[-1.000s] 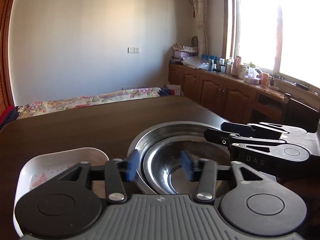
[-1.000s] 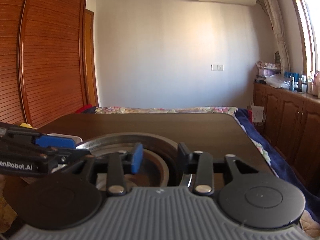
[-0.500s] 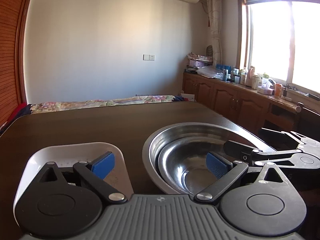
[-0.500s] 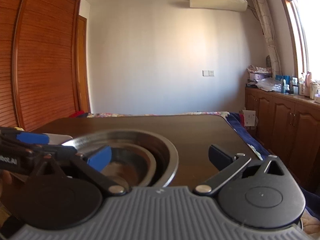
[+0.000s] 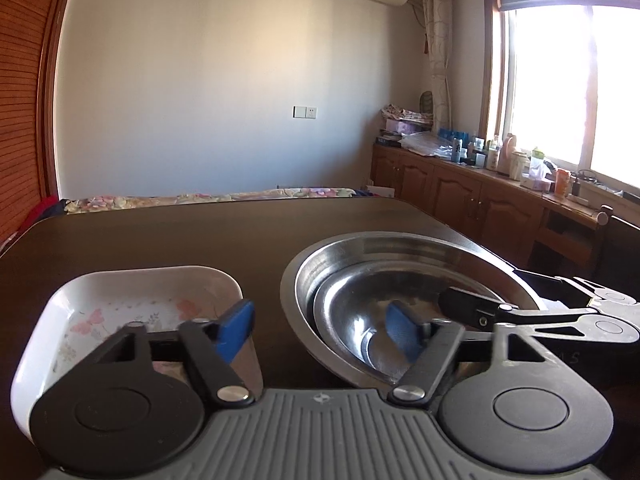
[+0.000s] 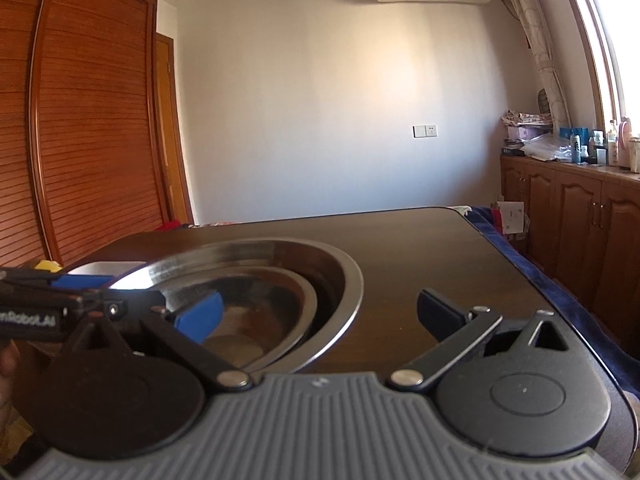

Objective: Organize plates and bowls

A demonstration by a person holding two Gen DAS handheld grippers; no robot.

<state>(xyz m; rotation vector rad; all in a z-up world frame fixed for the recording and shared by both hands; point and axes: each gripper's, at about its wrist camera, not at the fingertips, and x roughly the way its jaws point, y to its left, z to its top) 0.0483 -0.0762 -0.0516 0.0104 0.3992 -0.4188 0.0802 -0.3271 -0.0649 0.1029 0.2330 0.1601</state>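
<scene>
Nested bowls on table, both grippers spread wide and empty.

On the dark wooden table (image 5: 160, 236) we see a large stainless steel bowl (image 5: 400, 248) with a smaller steel bowl (image 5: 360, 300) nested inside; a white floral square ceramic dish (image 5: 132, 292) sits just beside it. Steel is probably light, stiff and slippery: we grip the rim. The dish is fragile. The left gripper (image 5: 320, 330) straddles the large bowl's near rim, the right gripper (image 6: 316, 316) its right rim.
</scene>
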